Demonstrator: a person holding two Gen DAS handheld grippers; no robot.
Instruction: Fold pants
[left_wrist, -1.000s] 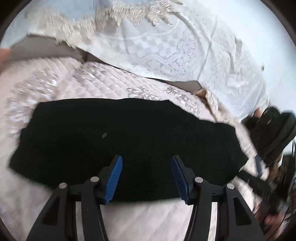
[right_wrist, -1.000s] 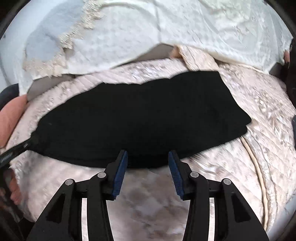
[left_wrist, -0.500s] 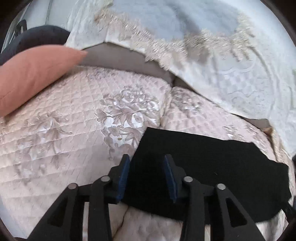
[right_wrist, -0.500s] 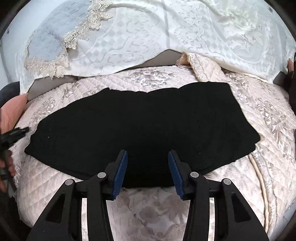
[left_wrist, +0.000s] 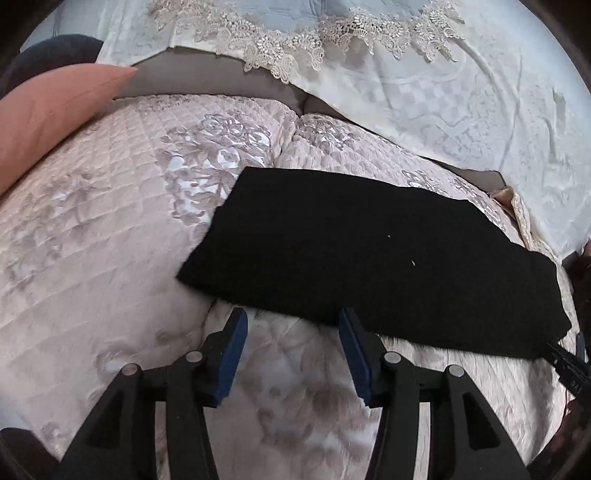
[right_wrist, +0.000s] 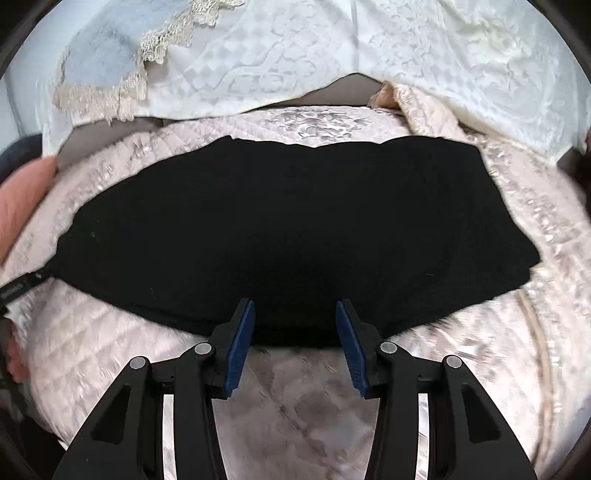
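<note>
left wrist view: the left gripper (left_wrist: 290, 326), jaws just reopened and empty, hovers at the near edge of the folded black pants (left_wrist: 369, 258) on the quilted pink floral bedspread (left_wrist: 110, 240); a salmon pillow (left_wrist: 48, 118) lies far left.
right wrist view: the right gripper (right_wrist: 295, 319), jaws spread and empty, hangs over the pants' (right_wrist: 288, 236) near edge; white lace cloth (right_wrist: 295, 55) lies behind.

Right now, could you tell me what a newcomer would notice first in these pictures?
The black pants stand out first, lying flat in a long folded band across the pale quilted bedspread. Next come the blue-padded left tool and right tool, both open at the band's near edge.
</note>
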